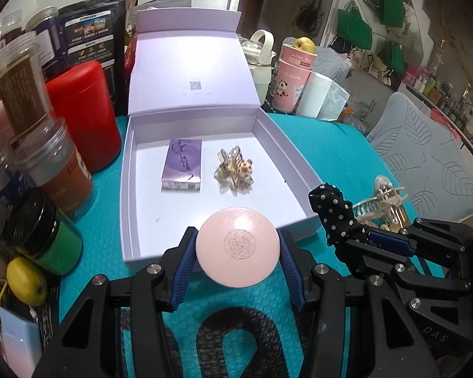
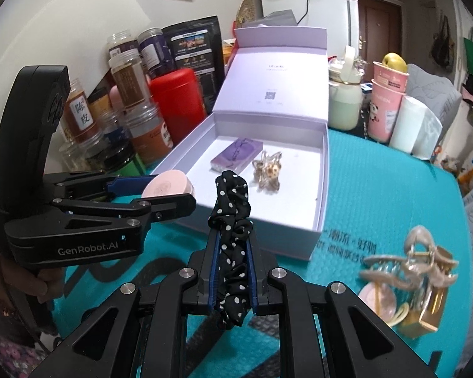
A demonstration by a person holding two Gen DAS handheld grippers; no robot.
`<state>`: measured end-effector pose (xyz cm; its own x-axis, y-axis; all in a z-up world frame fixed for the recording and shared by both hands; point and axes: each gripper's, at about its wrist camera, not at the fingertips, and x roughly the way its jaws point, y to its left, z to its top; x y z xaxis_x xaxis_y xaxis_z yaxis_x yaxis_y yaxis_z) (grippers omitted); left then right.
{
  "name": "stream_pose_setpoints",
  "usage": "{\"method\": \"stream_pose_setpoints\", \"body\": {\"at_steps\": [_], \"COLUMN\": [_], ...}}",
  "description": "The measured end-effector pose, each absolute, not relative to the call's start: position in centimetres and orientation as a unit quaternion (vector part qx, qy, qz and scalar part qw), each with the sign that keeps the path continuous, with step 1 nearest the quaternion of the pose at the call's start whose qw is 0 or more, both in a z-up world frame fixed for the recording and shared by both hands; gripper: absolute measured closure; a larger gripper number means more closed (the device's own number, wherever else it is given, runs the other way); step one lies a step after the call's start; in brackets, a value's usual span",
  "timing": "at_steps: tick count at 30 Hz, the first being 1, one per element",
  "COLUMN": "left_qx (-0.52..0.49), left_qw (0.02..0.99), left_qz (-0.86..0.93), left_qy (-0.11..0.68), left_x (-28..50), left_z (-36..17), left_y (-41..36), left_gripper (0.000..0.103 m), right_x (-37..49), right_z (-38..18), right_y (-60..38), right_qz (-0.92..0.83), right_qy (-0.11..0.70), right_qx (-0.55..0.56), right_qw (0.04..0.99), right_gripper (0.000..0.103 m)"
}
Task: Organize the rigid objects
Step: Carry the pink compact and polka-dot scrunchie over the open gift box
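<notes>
An open white box point(image 1: 126, 170) point(image 2: 321, 170) sits on the teal mat. Inside lie a purple packet point(image 1: 182, 163) point(image 2: 236, 154) and a leopard-pattern hair claw point(image 1: 235, 170) point(image 2: 268, 170). My left gripper point(image 1: 238, 249) point(image 2: 173, 195) is shut on a round pink compact point(image 1: 238, 245) point(image 2: 168, 186), held over the box's front edge. My right gripper point(image 2: 231, 236) point(image 1: 359, 236) is shut on a black polka-dot scrunchie point(image 2: 231, 220) point(image 1: 334, 211), just right of the box's front corner. A pile of clear and beige hair clips point(image 2: 410, 271) point(image 1: 381, 201) lies on the mat at the right.
Jars point(image 1: 25, 100), a red canister point(image 1: 85, 113) and a black bag point(image 1: 91, 34) crowd the left side. Pink cups with an apple point(image 1: 294, 72), a white bottle point(image 1: 260, 63) and a paper roll point(image 1: 315, 94) stand behind the box. A yellow fruit point(image 1: 26, 280) lies at front left.
</notes>
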<state>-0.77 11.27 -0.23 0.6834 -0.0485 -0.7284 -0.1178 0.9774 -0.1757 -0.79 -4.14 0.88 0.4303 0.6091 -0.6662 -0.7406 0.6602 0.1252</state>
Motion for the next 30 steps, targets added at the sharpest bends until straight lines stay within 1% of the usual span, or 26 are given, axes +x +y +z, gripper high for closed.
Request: {"method": "stream_pose_setpoints", "body": {"at_steps": [16,30], "left_qx": [-0.086,-0.083], "left_qw": [0.924,0.928], "left_qz": [0.009,0.015], "left_qy": [0.373,0.364], "left_x": [3.9,7.6], "left_z": [2.9,3.8], "left_y": [11.8,13.7], "left_gripper": [0.053,0.053], "right_x": [3.7,7.5], "right_z": [3.7,4.8], "right_y": [-3.5,-1.5], "right_qz": [0.39,0.405], "right_qy": [0.325,0.307], "right_qx": [-0.098,-0.094], "right_qw": [0.856,0.856], "right_gripper": [0.088,0.088]}}
